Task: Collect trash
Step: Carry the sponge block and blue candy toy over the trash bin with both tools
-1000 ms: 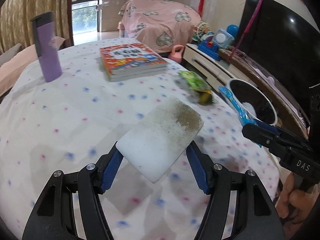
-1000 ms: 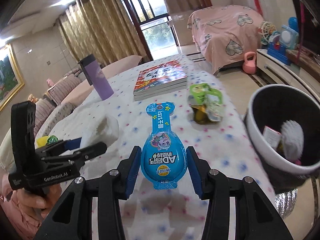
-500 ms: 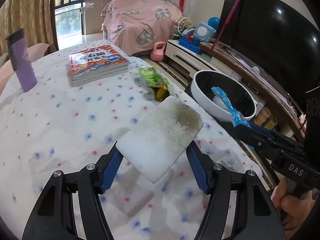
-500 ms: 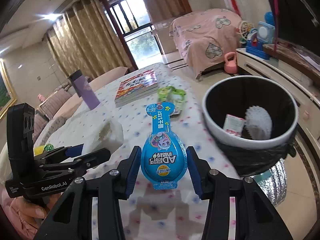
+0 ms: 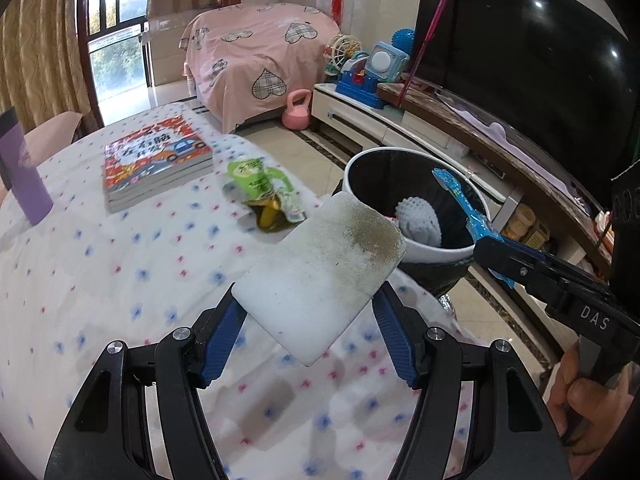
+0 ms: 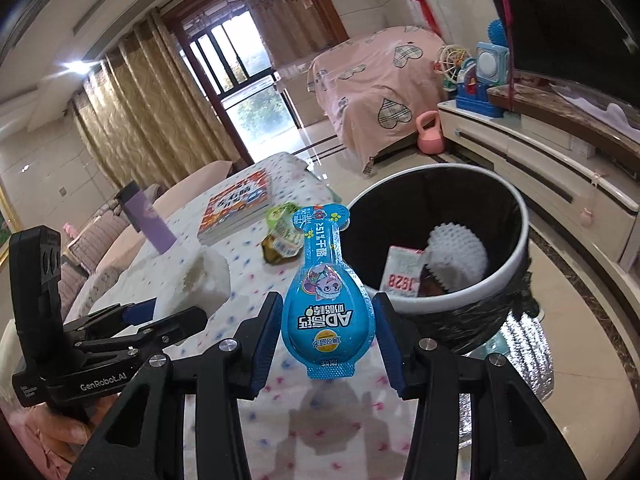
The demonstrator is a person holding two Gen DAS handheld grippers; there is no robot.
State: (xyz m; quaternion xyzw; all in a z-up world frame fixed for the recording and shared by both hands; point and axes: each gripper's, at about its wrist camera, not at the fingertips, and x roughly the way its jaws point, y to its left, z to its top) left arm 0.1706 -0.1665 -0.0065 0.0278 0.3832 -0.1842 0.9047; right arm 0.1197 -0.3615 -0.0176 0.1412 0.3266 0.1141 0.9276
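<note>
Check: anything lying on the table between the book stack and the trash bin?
Yes: one green snack wrapper, crumpled on the dotted tablecloth between the book stack and the trash bin. Clearest in the left wrist view; the right wrist view agrees.

A stack of books [image 5: 154,160] lies on the dotted tablecloth [image 5: 100,264]. A purple bottle [image 5: 24,176] stands near. A pink kettlebell [image 5: 297,110] is on the floor, beside the pink-covered bed [image 5: 256,56].
</note>
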